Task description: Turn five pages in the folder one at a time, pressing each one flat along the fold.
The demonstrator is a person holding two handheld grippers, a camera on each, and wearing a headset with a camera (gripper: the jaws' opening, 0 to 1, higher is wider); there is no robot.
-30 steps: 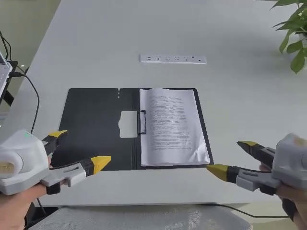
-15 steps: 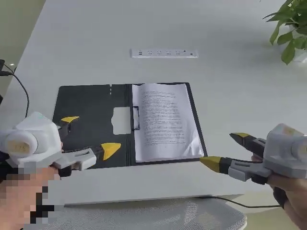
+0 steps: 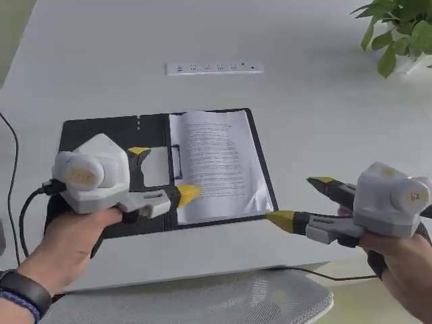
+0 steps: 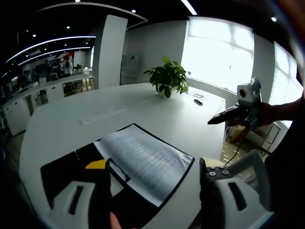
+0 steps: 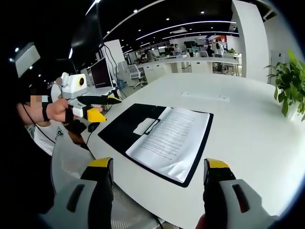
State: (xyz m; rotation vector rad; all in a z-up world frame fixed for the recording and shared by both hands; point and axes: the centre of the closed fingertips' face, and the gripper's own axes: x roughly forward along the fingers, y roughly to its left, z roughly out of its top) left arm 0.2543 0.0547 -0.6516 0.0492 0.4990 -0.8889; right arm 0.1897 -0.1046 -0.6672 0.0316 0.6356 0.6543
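An open black folder lies flat at centre frame on a white table, its pages stacked on the right half beside the fold. The left gripper hovers over the fold, jaws apart and empty, likely ready to press. The right gripper, also spread and empty, waits near the pages' lower right corner, probably to lift the first sheet.

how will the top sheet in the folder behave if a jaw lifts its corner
Probably floppy: the top sheet looks thin and its near right corner seems slightly curled, so it should bend, not lift flat. Likely light, and apt to slide on the sheets beneath. The clip at its left edge should stop it pulling free.
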